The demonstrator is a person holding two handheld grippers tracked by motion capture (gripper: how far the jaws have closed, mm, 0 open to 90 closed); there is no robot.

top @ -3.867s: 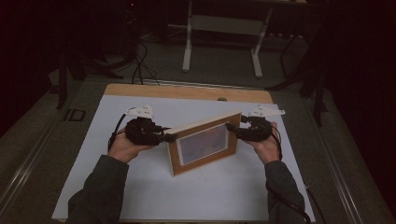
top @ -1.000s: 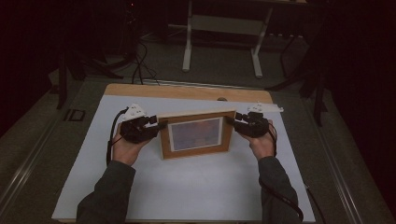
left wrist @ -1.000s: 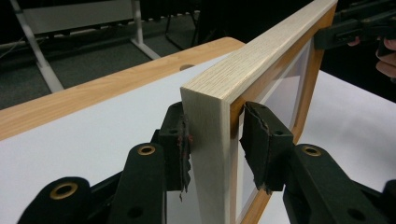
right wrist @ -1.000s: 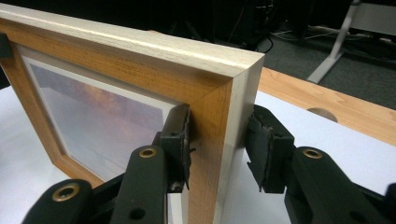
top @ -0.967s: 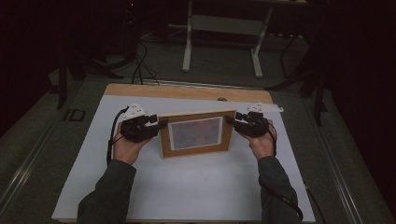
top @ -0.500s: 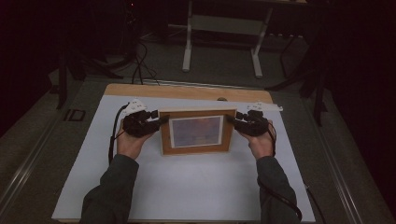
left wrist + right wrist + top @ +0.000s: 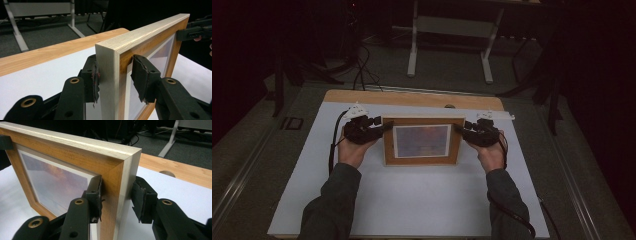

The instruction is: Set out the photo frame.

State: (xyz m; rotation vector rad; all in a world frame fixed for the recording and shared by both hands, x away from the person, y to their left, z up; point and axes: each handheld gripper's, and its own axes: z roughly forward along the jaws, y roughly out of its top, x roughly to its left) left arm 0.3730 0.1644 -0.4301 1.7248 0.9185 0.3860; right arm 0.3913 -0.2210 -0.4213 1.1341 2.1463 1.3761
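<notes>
L claw (image 7: 385,128) jaws had just been opening; R claw (image 7: 460,128) sat slack; picture frame (image 7: 422,161) stood between each, ungripped; best backed out straight w/o nudging it

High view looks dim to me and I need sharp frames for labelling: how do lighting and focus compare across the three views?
High view: dark surroundings, white table mat lit, picture frame soft. Both gripper views: bright, frame sharp, background blurred.

place: dim lab or workshop | cues: white-topped workbench (image 7: 412,200), metal stand legs (image 7: 449,50), floor cables (image 7: 362,70)
</notes>
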